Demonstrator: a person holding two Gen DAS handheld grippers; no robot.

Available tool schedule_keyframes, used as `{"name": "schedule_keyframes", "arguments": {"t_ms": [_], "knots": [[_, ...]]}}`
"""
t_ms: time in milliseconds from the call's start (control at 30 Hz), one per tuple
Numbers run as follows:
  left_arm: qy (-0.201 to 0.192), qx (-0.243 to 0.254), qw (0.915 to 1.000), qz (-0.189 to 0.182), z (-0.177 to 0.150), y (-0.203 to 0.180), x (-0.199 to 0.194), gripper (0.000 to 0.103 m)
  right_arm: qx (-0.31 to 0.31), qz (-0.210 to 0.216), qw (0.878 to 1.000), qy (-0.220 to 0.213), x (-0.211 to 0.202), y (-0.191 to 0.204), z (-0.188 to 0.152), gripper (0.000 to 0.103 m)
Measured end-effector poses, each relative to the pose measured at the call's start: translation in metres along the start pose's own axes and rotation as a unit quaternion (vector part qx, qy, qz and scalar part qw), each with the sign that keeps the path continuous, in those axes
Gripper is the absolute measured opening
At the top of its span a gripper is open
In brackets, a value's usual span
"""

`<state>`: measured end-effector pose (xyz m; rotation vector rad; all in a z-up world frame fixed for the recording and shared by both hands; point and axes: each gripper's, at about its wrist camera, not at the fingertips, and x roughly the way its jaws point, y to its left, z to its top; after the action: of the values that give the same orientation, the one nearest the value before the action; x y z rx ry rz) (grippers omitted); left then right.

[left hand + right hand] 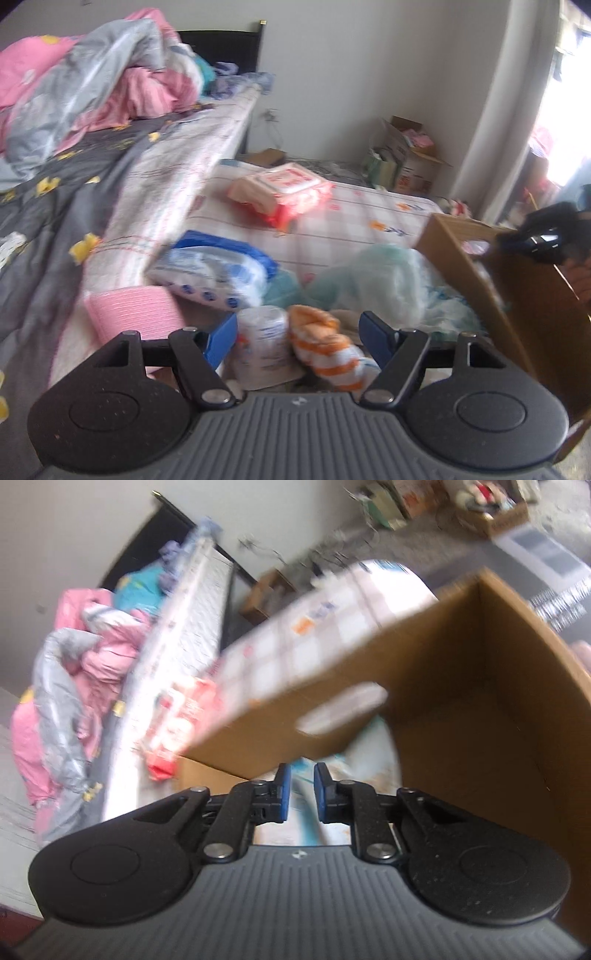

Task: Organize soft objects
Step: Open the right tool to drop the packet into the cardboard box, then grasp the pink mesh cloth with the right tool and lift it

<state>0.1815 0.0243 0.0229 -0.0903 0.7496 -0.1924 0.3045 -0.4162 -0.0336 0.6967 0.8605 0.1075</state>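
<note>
My left gripper (299, 338) is open above a pile of soft things on the checked mattress (362, 210). An orange-and-white striped cloth (325, 350) and a white wrapped roll (262, 347) lie between its blue fingers (221, 343), and the pads are not pressing on them. My right gripper (303, 794) hangs over the open cardboard box (461, 686). Its jaws stand a narrow gap apart with nothing in them. A pale pack with teal print (354, 771) lies in the box below. The right gripper (543, 240) also shows above the box (476, 273) in the left wrist view.
A blue-and-white pack (214, 273), a pink ribbed cloth (133, 314), a pale green wrapped bundle (373, 284) and a red-and-white wipes pack (284, 192) lie on the mattress. A higher bed (55, 206) with a pink and grey quilt (96, 81) rises on the left. Boxes (410, 158) stand by the far wall.
</note>
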Motion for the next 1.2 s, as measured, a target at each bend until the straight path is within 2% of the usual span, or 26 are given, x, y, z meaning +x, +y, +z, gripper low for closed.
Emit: {"name": "schedule_keyframes", "arguments": {"t_ms": [167, 333, 400, 500, 733, 833, 867, 1033, 1133, 1200], "knots": [[-0.005, -0.032, 0.9994, 0.013, -0.007, 0.020, -0.002, 0.074, -0.059, 0.063, 0.996, 0.015, -0.005, 0.059, 0.000, 0.027], [-0.002, -0.028, 0.9992, 0.028, -0.017, 0.028, -0.006, 0.074, -0.127, 0.106, 0.983, 0.077, 0.019, 0.131, -0.025, 0.036], [-0.001, -0.031, 0.9989, 0.035, -0.022, 0.033, -0.008, 0.074, -0.148, 0.117, 0.976, 0.110, 0.032, 0.156, -0.042, 0.041], [-0.001, -0.042, 0.9978, 0.052, -0.026, 0.044, -0.012, 0.074, -0.172, 0.142, 0.962, 0.156, 0.047, 0.195, -0.074, 0.041], [0.003, -0.048, 0.9917, 0.119, -0.027, 0.073, -0.009, 0.070, -0.190, 0.202, 0.928, 0.249, 0.096, 0.275, -0.136, 0.048], [0.007, -0.051, 0.9891, 0.138, -0.023, 0.088, 0.002, 0.067, -0.194, 0.195, 0.919, 0.283, 0.138, 0.307, -0.154, 0.052], [0.012, -0.051, 0.9882, 0.144, -0.022, 0.092, 0.007, 0.064, -0.190, 0.189, 0.917, 0.295, 0.152, 0.312, -0.159, 0.053], [0.044, -0.061, 0.9861, 0.148, -0.017, 0.113, 0.033, 0.058, -0.186, 0.120, 0.919, 0.327, 0.209, 0.327, -0.185, 0.055], [0.040, -0.058, 0.9875, 0.141, -0.015, 0.117, 0.038, 0.057, -0.185, 0.099, 0.918, 0.337, 0.230, 0.330, -0.194, 0.060], [0.038, -0.047, 0.9882, 0.141, -0.014, 0.117, 0.042, 0.054, -0.179, 0.104, 0.918, 0.338, 0.238, 0.332, -0.198, 0.067]]}}
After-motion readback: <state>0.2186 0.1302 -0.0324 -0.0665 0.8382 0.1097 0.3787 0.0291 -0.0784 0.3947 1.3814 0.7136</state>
